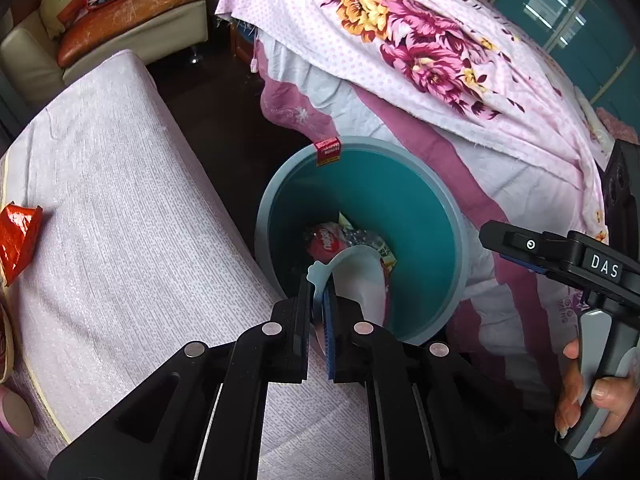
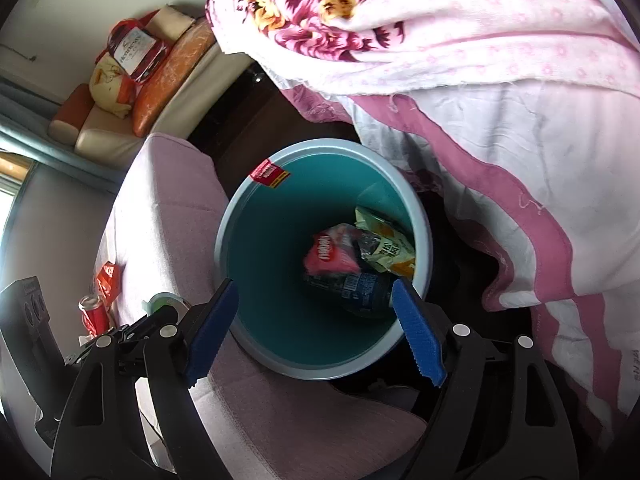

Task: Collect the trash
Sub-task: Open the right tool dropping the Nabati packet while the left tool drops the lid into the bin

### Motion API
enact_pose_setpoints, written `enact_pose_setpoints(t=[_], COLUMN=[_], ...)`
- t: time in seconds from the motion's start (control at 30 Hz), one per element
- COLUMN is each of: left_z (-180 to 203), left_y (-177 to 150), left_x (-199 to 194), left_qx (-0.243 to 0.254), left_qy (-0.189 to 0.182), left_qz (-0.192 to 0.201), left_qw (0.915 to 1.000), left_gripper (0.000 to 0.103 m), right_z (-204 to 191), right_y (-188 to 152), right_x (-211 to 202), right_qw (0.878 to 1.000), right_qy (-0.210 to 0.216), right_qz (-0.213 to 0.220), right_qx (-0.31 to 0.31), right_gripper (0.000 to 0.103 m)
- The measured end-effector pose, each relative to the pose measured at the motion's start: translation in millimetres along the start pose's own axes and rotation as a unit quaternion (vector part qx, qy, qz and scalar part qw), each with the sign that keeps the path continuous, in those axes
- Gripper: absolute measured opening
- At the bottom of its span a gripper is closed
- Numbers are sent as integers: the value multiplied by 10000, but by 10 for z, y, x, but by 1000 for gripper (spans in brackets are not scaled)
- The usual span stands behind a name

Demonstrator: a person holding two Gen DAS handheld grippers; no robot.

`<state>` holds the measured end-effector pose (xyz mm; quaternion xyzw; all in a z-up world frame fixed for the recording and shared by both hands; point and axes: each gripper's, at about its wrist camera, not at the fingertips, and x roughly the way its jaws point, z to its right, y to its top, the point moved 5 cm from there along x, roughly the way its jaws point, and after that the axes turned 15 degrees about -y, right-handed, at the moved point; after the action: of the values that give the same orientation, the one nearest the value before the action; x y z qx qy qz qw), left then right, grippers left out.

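Now the left hand-held gripper (image 1: 318, 300), clenched on the cup (image 1: 356, 276) at the bin's (image 1: 448, 216) near rim, should reach further over before letting go (right hand-held gripper (image 2: 316, 320) gapes empty above).

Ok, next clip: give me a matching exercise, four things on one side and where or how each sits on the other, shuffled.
Things
1. pale plastic lid
2. red snack packet
3. red drink can
4. right gripper

Places or states
A. lying at the bottom of the teal bin
B. jaws wide apart above the bin, nothing between them
C. pinched in the left gripper over the bin's rim
D. standing on the pink-covered surface beside the bin

Pairs: 1-C, 2-A, 3-D, 4-B
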<state>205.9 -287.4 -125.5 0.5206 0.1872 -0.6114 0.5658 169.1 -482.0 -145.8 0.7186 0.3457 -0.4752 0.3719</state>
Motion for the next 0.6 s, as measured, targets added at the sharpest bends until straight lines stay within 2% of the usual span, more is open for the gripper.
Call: enact_pose_setpoints(t=[0.03,0.1,0.13,0.17,0.23,0.6], left_z=[-2,-14,-28,-38,-63,-250], left_y=[1,-3,-7,-7,-8,-167], left_x=[8,17,12,-3,-63,-280], left_qx=[-14,-58,-90,-102,-92,-345], left_qy=[-17,-22,-7,22,109,18], left_qz=[-18,-37,-9,48,185,261], left_qw=[10000,10000,10000,9999,9997,9991], left_gripper=[12,28,51,68,75,86], right_z=[5,16,18,19,0,-214], right_y=[1,-4,-13,-7,-15,-80], right_x=[-1,-8,-11,-11,-21,-114], right_qw=[10000,10000,10000,10000,10000,9984], right_qy=[-11,-39,-53,-58,-79,-345], right_qz=[2,4,6,5,19,264], right_qx=[10,40,43,40,17,-356], right_gripper=[75,76,76,76,76,79])
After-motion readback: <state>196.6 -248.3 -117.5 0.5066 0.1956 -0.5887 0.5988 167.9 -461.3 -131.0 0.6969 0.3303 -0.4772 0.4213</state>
